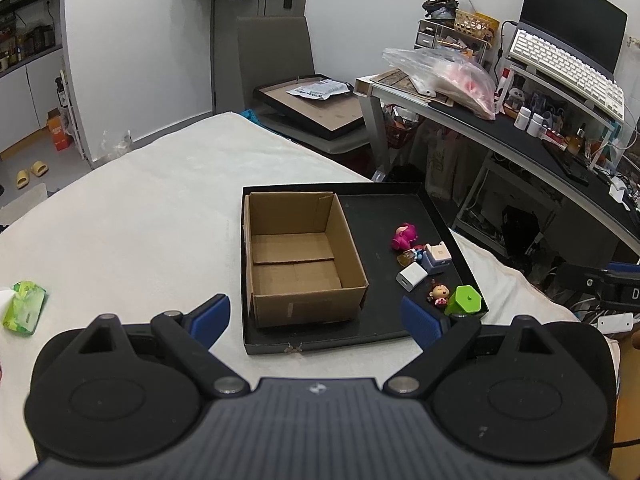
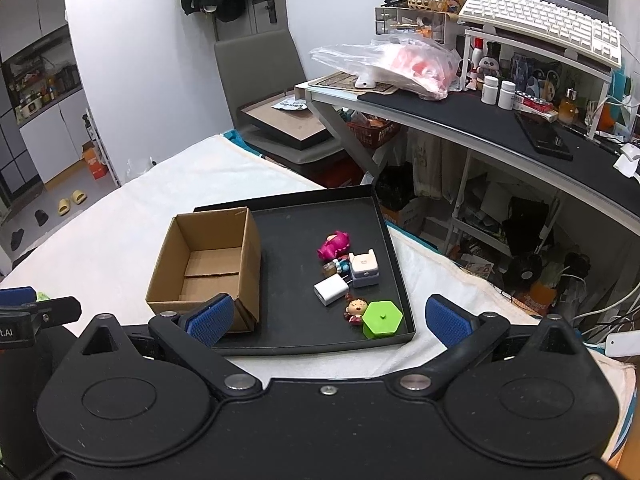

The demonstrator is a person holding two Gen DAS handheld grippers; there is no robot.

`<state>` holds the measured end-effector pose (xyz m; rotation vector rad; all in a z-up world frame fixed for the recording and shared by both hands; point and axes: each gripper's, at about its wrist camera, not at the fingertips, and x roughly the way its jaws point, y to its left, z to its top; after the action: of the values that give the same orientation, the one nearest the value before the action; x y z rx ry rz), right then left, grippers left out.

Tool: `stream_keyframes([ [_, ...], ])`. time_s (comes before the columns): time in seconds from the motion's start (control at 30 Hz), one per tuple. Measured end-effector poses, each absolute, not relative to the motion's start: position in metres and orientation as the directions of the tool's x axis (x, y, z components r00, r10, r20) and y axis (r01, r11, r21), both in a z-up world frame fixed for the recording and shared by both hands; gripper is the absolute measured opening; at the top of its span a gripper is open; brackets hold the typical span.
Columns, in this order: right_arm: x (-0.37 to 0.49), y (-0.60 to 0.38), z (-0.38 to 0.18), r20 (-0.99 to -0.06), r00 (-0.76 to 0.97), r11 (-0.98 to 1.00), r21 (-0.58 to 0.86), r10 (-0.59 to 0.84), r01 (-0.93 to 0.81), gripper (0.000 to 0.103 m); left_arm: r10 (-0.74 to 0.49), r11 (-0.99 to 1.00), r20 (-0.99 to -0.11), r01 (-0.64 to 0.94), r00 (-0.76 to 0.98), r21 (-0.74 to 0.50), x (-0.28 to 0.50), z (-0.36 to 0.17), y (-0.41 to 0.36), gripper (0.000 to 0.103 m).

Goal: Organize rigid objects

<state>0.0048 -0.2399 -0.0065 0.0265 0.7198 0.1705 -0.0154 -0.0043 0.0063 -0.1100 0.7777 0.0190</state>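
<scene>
Hovering wide open and empty over the shallow black tray (image 2: 394,240): left gripper (image 1: 316,320) and right gripper (image 2: 330,320); open brown cardboard box (image 2: 204,268) fills the tray's left half; pink figurine (image 2: 334,245), white charger cube (image 2: 331,290) and green hexagonal box (image 2: 382,319) cluster along its right side.

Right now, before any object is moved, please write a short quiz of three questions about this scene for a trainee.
1. True or false: the cardboard box is empty.
2. Which item lies nearest the tray's front right corner? A) pink toy B) green hexagonal box C) white charger
3. Fill in: the left gripper and right gripper both stand ____.

Key: 1 true; 2 B; 3 open.
</scene>
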Motion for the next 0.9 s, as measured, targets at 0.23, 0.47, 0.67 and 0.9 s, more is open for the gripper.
stream_keyframes([
  [0.23,0.013,-0.235,-0.009,-0.657,0.738,0.988,0.08,0.154,-0.135,0.103,-0.027,0.995,-0.697,-0.047,0.716,-0.086,-0.012,0.007,0.0,0.092],
  [0.47,0.024,-0.23,-0.015,-0.673,0.725,0.989,0.077,0.147,-0.128,0.103,-0.035,0.994,-0.697,-0.049,0.717,-0.101,-0.001,0.003,0.008,0.092],
  [0.67,0.045,-0.227,-0.027,-0.687,0.713,0.99,0.09,0.14,-0.108,0.103,-0.03,0.991,-0.708,-0.07,0.706,-0.112,0.016,-0.008,0.017,0.092],
  [0.9,0.07,-0.228,-0.049,-0.714,0.692,0.994,0.101,0.104,-0.044,0.103,-0.024,0.99,-0.741,-0.086,0.671,-0.109,0.042,-0.031,0.027,0.091],
])
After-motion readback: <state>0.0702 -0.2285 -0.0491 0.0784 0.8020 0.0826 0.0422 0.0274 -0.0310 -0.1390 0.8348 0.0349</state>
